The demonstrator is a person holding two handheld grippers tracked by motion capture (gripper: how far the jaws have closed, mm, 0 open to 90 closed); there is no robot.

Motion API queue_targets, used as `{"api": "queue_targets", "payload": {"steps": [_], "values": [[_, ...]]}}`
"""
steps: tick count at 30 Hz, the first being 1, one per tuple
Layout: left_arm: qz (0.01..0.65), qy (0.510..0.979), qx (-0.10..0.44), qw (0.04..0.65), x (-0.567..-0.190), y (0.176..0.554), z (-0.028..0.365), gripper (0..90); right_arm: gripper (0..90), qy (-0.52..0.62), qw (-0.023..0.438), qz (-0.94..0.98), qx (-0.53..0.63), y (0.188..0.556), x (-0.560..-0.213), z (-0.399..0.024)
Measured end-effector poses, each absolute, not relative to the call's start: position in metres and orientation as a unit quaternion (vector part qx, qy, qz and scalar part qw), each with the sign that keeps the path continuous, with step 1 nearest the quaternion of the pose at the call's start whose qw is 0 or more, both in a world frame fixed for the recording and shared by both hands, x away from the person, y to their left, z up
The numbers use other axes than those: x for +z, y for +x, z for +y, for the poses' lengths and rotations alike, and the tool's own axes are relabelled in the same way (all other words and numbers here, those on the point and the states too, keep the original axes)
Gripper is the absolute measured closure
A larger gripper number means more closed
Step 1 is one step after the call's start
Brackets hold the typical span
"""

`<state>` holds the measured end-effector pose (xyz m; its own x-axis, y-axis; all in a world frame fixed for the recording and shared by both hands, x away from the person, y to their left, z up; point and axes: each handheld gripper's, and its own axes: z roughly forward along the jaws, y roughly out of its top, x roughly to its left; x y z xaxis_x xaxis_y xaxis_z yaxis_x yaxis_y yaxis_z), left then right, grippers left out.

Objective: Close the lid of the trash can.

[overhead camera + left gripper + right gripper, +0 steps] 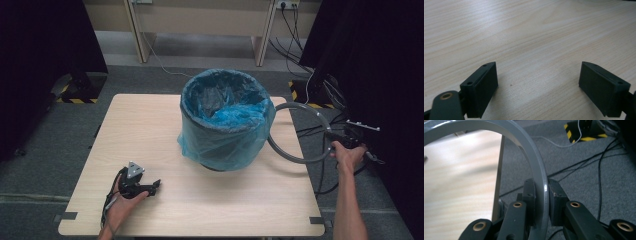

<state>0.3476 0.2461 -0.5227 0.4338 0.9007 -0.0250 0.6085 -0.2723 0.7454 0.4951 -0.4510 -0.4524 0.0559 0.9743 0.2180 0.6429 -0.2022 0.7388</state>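
Observation:
A grey ring [298,160] hangs at the table's right edge, beside a round bin lined with a blue plastic bag [225,117]. My right gripper [336,142] is shut on the ring's right side, out past the table edge. In the right gripper view both pads of my right gripper [541,195] press on the ring's band [534,162], which arcs up and to the left. My left gripper [156,186] rests on the wooden table [150,125] near the front left. In its own view my left gripper [539,87] stands open over bare wood, with nothing between its jaws.
Black cables [320,95] trail over the grey floor right of the table. Yellow-and-black striped stand bases [80,100] sit at the back left and back right, under dark curtains. Wooden furniture legs [262,45] stand behind the table. The bin stands in the table's back middle.

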Motion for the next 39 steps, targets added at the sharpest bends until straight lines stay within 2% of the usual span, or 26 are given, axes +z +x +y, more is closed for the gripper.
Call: {"api": "queue_targets", "payload": {"steps": [10,19,26,34,39], "values": [[0.491,0.77,0.208,0.351,-0.523,0.348,0.246,14.5,78.6,0.667,0.258,0.568,0.407,0.487,-0.375,-0.476],[0.491,0.769,0.208,0.352,-0.523,0.348,0.246,14.6,78.6,0.63,0.266,0.571,0.454,0.49,-0.302,-0.463],[0.492,0.769,0.208,0.352,-0.523,0.348,0.246,14.6,78.6,0.588,0.248,0.603,0.479,0.502,-0.267,-0.421],[0.491,0.769,0.207,0.352,-0.523,0.348,0.246,14.6,78.6,0.55,0.214,0.637,0.496,0.518,-0.247,-0.366],[0.492,0.769,0.207,0.352,-0.523,0.348,0.246,14.6,78.6,0.512,0.195,0.675,0.493,0.531,-0.234,-0.311]]}}
